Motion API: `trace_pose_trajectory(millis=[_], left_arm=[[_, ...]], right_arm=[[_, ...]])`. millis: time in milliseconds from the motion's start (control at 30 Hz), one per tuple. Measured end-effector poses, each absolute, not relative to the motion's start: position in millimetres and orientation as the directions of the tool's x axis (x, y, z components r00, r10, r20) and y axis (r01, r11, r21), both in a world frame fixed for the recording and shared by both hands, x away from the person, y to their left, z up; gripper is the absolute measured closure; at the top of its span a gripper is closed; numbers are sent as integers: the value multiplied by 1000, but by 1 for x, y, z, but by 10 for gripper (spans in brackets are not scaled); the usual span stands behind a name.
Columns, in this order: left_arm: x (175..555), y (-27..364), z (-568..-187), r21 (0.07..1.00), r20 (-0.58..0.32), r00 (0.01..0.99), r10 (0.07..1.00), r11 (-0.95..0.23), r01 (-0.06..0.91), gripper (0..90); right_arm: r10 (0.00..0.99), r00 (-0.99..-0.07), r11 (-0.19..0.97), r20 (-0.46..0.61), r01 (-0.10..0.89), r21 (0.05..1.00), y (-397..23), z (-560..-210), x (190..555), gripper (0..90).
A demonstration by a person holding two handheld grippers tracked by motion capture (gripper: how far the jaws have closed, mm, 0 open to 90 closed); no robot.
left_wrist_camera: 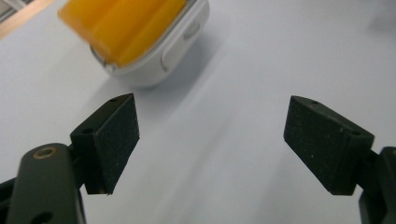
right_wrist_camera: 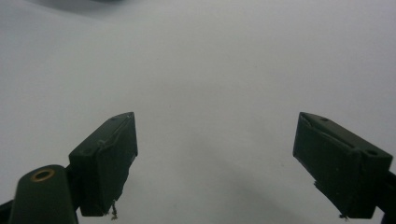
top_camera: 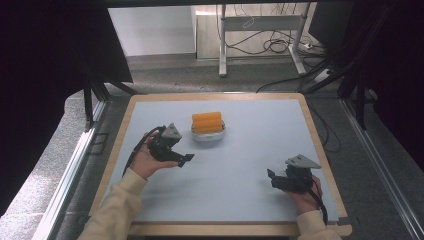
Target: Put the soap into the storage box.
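An orange ridged block lies on top of a small white container at the middle back of the table. In the left gripper view the orange block and the white container sit at the upper left, beyond the jaws. My left gripper is held low, in front and to the left of the container, open with nothing between its pads. My right gripper rests near the front right of the table, open and pointing left over bare surface.
The table top is pale blue-grey with a wooden rim. Behind it stands a desk frame with cables on the floor. Dark curtains hang on both sides.
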State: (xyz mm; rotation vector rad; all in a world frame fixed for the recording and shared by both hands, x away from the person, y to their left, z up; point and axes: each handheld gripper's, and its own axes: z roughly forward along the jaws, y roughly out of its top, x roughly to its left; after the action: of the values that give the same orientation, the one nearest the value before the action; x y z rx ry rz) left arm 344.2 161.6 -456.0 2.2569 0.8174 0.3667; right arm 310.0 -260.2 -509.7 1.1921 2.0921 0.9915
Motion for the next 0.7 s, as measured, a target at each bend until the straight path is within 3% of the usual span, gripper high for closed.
trace_pose_trajectory(millis=[333, 700], left_arm=[[313, 190, -485, 700, -18, 719, 695, -504, 506, 185], [310, 191, -487, 695, 29, 717, 697, -529, 486, 178]], right_arm=[[878, -471, 343, -88, 490, 802, -260, -510, 310, 140], [879, -468, 342, -91, 486, 804, -261, -510, 311, 140]])
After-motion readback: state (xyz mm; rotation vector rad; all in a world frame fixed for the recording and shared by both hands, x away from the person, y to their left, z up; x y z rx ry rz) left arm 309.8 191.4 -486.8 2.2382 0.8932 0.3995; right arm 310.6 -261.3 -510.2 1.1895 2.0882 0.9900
